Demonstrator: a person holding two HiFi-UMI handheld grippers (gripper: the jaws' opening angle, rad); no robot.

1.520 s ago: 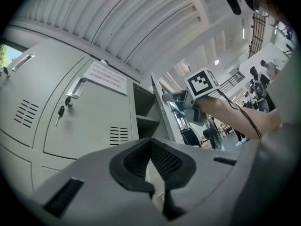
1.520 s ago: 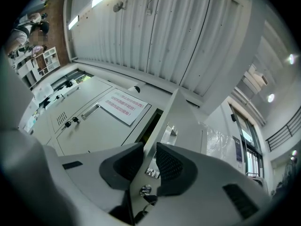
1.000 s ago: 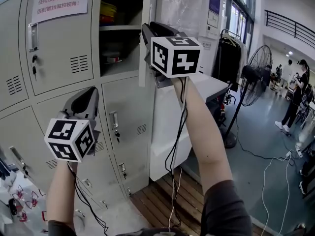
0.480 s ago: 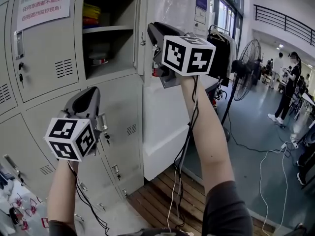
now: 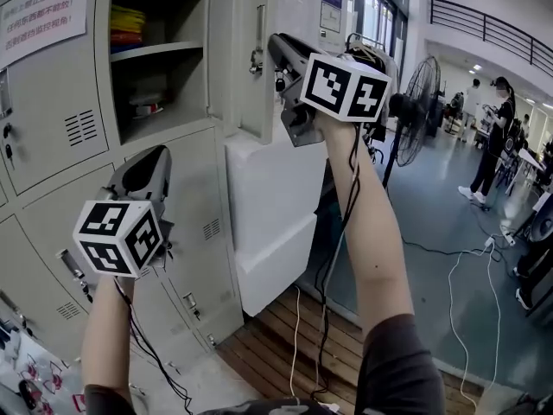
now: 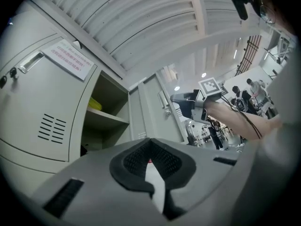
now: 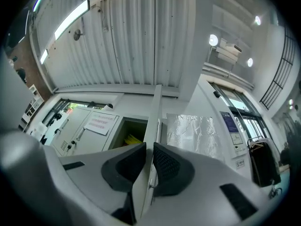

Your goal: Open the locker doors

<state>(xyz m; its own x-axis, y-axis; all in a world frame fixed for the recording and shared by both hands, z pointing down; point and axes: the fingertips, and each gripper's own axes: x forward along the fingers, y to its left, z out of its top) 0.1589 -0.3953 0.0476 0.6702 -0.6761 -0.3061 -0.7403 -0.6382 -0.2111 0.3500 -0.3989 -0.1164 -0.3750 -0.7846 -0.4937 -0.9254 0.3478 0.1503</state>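
- Grey-beige sheet-metal lockers (image 5: 52,102) are stacked in rows. One upper compartment (image 5: 173,85) is seen open, and the others in view are closed.
- Inside the compartment a metal shelf (image 5: 155,50) is fitted. A yellow and red stack (image 5: 128,20) is laid on the shelf, and a small red and white item (image 5: 149,106) is seen below it. What these are cannot be told.
- The grey locker door (image 5: 242,76) of that compartment is swung out, nearly edge-on to the head view.
- The left gripper (image 5: 154,152) is held in front of a closed lower locker. Its jaws are brought together at the tips, with nothing between them.
- The right gripper (image 5: 276,43) is raised at the open door's free edge. Its jaws have just been closing and are clamped on that edge, one pad on each face.
- A white box-shaped cabinet (image 5: 268,206) is stood just beside the swung door. Further right, open grey floor is crossed by cables (image 5: 449,284), and a black pedestal fan (image 5: 421,89) is seen beyond.
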